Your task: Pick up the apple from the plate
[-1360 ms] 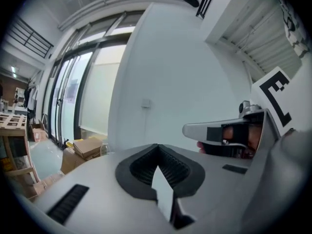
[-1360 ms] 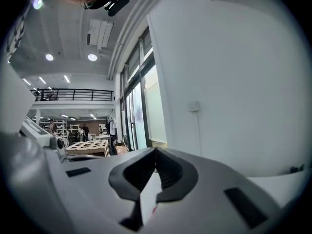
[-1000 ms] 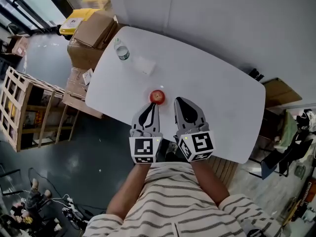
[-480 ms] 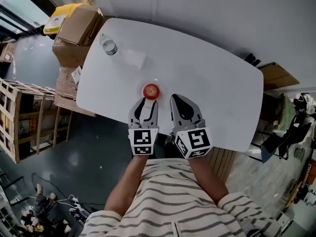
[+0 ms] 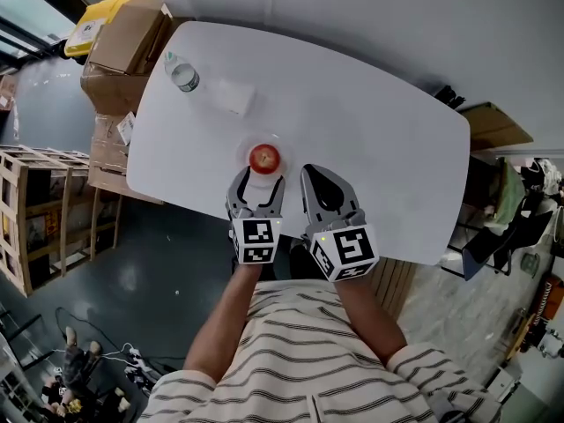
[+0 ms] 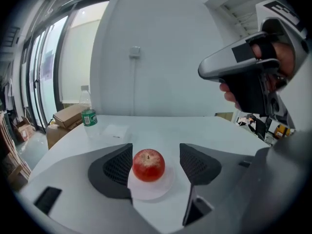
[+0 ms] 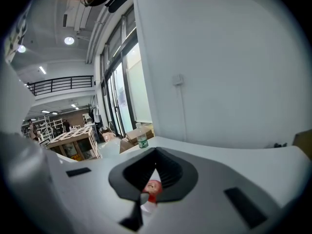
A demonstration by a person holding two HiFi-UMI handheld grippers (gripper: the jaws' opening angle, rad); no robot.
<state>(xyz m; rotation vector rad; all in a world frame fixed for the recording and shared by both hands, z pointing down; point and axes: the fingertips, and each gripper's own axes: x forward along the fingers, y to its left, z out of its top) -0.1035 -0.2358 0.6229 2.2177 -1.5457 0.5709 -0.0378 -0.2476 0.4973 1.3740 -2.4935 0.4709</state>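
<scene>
- Left gripper (image 5: 259, 183) is nearer now, its jaws just opening and holding nothing; apple (image 5: 263, 158) on its plate (image 6: 146, 192) sits just ahead between them.
- Right gripper (image 5: 322, 183) is clenched alongside; open table (image 5: 370, 130) lies beyond.

apple (image 6: 148, 165) on plate (image 6: 148, 192), bottle (image 6: 88, 116) behind left

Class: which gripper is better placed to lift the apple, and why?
Left: the left gripper has just been opening, jaws empty, aimed at the apple on its plate; the right gripper is shut, alongside.
</scene>
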